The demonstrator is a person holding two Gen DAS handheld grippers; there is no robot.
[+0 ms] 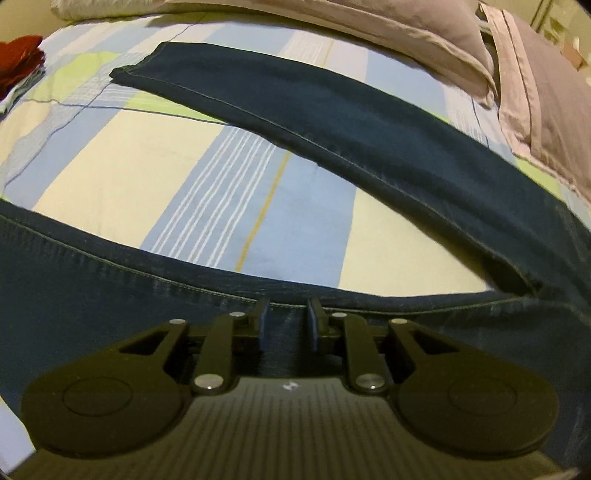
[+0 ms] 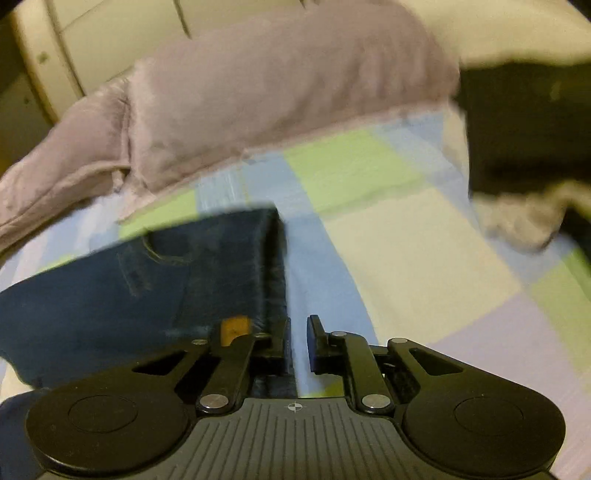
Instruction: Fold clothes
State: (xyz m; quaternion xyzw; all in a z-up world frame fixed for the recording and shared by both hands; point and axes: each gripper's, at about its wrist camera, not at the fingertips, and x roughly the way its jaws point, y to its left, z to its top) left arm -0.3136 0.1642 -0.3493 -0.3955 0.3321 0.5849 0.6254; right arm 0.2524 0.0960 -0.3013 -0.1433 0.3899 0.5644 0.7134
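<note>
One pair of jeans (image 1: 332,122) is lying spread across the checked bedsheet (image 1: 110,166), one leg reaching toward the far left corner, the other running along the near edge. Two pillows (image 1: 406,33) are resting along the head edge; one stack of folded clothes (image 1: 18,66) is sitting at the left edge. The left gripper (image 1: 286,317) is tilting downward, its jaws narrowly parted over the near leg's seam, with denim between them; whether they are pinching it cannot be told. The right gripper (image 2: 297,338) is angling down beside the waistband, slightly parted and holding nothing. The right view is blurring; a dark item (image 2: 524,129) is being cut off.
</note>
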